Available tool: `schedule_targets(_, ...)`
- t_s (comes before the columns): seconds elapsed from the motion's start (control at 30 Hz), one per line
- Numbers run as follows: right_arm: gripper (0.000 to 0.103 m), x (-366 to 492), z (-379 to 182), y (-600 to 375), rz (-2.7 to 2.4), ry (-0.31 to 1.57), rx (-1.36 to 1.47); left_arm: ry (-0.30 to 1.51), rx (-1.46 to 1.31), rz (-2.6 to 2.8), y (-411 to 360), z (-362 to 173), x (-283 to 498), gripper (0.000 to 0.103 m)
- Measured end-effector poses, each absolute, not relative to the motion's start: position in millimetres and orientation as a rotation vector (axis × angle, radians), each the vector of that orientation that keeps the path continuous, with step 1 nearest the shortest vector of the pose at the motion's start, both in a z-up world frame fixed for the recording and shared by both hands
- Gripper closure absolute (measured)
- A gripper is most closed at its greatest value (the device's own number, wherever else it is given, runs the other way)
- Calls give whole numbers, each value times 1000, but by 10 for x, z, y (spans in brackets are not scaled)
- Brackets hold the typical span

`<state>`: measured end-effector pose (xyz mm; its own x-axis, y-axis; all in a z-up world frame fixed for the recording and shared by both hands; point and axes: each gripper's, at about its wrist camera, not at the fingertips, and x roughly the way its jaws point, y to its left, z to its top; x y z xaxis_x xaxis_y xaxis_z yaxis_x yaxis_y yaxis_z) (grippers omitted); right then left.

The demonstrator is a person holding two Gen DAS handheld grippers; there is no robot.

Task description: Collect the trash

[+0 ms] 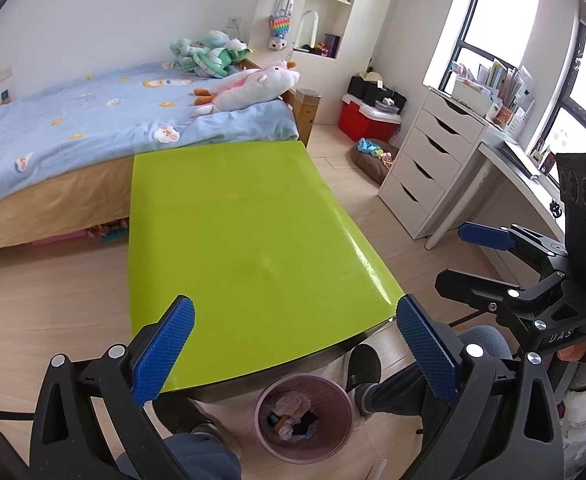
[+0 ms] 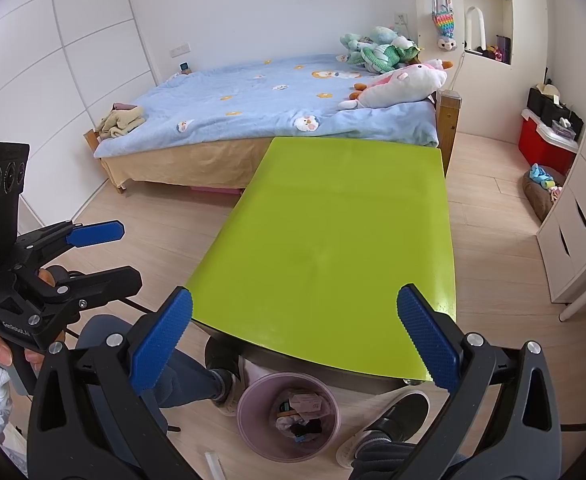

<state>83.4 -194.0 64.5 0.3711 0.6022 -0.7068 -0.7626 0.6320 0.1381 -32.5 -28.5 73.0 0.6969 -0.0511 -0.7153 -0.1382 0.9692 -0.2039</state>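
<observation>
Waste bin (image 1: 304,420): round, pale pink, translucent plastic, standing upright on the wood floor beside the near edge of the table, between the operator's feet. Contents: crumpled white paper (image 1: 291,403), a pinkish carton (image 2: 308,402) and dark scraps with a blue piece, loosely piled. Fill level well below the rim; bin uncovered

Bedroom: white walls (image 2: 253,4); pale wood-plank floor (image 1: 53,304); wooden bed with light-blue patterned duvet (image 2: 261,108); lime-green rectangular tabletop (image 1: 245,232); white drawer chest (image 1: 429,160); black-framed daylit window (image 1: 493,12).
</observation>
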Motion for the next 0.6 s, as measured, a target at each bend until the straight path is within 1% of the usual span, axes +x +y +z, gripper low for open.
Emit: schedule_targets(0.6, 3, 833, 642, -1941, 885, 801, -227, 804, -245, 57, -270, 714, -333, 6)
